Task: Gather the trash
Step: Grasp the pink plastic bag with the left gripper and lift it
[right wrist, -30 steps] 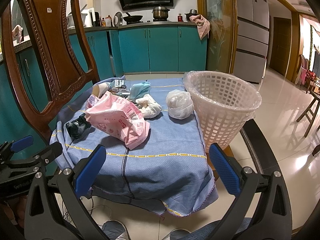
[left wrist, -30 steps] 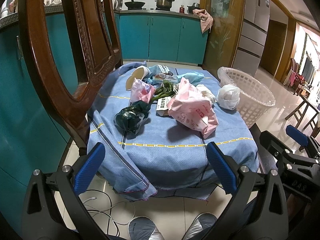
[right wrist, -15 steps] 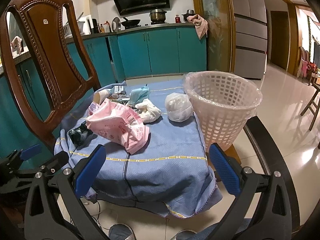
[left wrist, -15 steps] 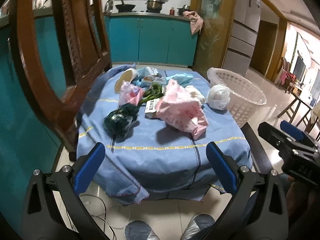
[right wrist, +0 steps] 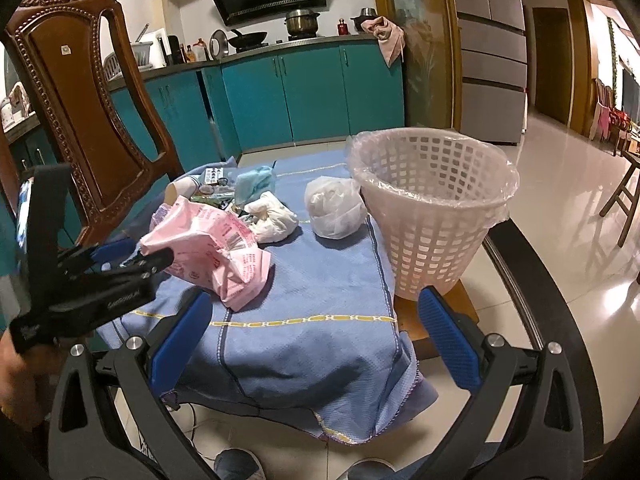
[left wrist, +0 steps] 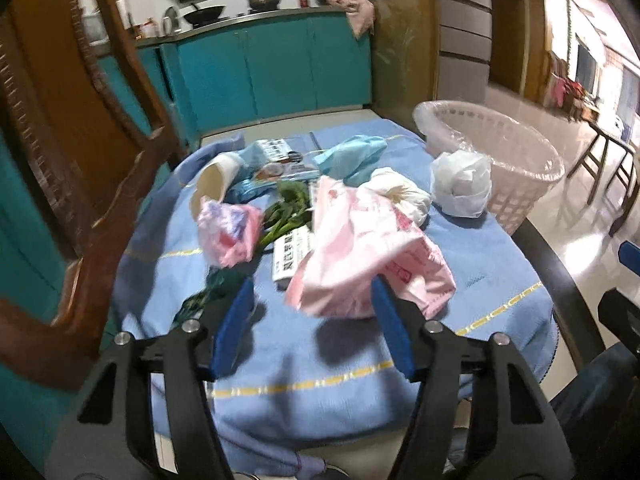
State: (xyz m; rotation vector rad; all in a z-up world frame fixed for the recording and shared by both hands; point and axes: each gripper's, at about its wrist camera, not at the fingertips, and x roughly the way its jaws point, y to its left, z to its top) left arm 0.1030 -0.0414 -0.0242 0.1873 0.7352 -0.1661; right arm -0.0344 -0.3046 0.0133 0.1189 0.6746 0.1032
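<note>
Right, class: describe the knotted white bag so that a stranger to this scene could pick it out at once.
Find the white basket at the table's right side. On the blue cloth, right against the basket's left side, sits the white bag. Unlike the cream bundle to its left, it is shiny, see-through plastic, and it sits nearest the basket.
</note>
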